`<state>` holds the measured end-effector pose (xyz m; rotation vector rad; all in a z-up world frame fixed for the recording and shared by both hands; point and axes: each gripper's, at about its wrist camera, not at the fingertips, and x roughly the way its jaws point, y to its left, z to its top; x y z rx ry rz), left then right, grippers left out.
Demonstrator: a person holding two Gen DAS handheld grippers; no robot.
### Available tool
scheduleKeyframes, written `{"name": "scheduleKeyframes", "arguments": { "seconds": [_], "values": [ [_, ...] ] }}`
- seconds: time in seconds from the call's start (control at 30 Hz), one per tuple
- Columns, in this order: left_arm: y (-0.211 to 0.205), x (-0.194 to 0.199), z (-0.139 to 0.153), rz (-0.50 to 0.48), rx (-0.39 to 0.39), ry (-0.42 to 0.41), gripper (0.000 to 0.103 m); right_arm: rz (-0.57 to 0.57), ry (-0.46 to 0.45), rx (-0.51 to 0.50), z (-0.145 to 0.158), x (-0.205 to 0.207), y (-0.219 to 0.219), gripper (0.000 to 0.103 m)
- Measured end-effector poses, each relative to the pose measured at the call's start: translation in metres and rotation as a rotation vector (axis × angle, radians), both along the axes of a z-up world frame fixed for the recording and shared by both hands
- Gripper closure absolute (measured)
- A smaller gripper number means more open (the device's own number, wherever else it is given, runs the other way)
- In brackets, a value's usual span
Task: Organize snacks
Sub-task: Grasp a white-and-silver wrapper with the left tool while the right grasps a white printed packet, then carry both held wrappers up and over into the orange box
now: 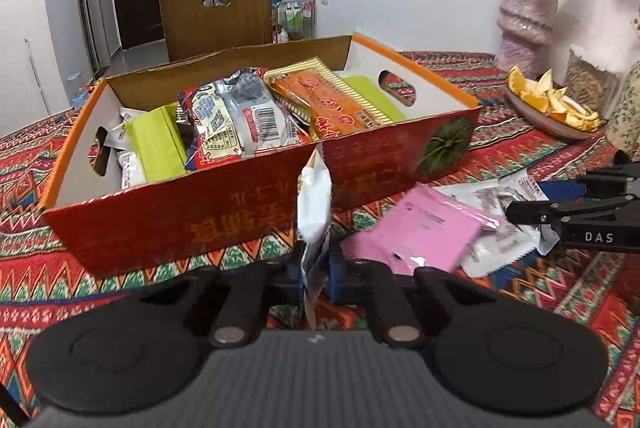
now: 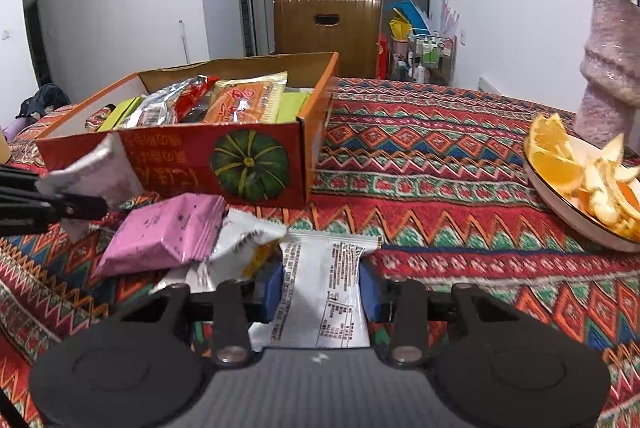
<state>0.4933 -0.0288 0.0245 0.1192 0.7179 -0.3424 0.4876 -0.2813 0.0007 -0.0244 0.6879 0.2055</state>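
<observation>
Left wrist view: left tool (image 1: 316,268) pinches a white snack packet (image 1: 314,203) upright before the red snack box (image 1: 180,220); right tool (image 2: 322,292) grips another white packet (image 2: 320,292), probably lifted off the table, both box-bound.

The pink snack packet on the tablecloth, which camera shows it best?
The right wrist view: the pink snack packet lies whole and close, left of the right gripper, its speckled face and folded end clear. In the left wrist view the packet is also visible, but further off to the right and more skewed by the fisheye.
</observation>
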Motion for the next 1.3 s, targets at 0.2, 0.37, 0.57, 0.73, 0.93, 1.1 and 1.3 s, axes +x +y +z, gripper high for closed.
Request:
{"name": "scheduleKeyframes", "arguments": {
  "seconds": [0.2,0.37,0.57,0.73,0.93,1.1,1.3],
  "values": [
    [0.010,-0.041,0.016,0.033,-0.035,-0.011,0.093,-0.024,0.005,-0.019,0.003,-0.033,-0.008,0.064],
    [0.020,-0.093,0.035,0.075,-0.084,-0.048,0.093,-0.038,-0.020,0.019,0.019,-0.079,-0.015,0.064],
    [0.029,-0.159,0.054,0.125,-0.139,-0.095,0.093,0.006,-0.063,0.055,0.041,-0.143,-0.008,0.064],
    [0.032,-0.204,0.068,0.128,-0.179,-0.125,0.093,0.052,-0.098,0.066,0.057,-0.188,0.003,0.064],
    [0.035,-0.247,0.073,0.138,-0.206,-0.145,0.093,0.098,-0.140,0.080,0.070,-0.227,0.018,0.064],
    [0.039,-0.267,0.077,0.145,-0.216,-0.166,0.093,0.120,-0.173,0.085,0.079,-0.250,0.026,0.064],
    [0.043,-0.276,0.083,0.149,-0.221,-0.189,0.093,0.131,-0.195,0.080,0.085,-0.257,0.032,0.064]
  ]
}}
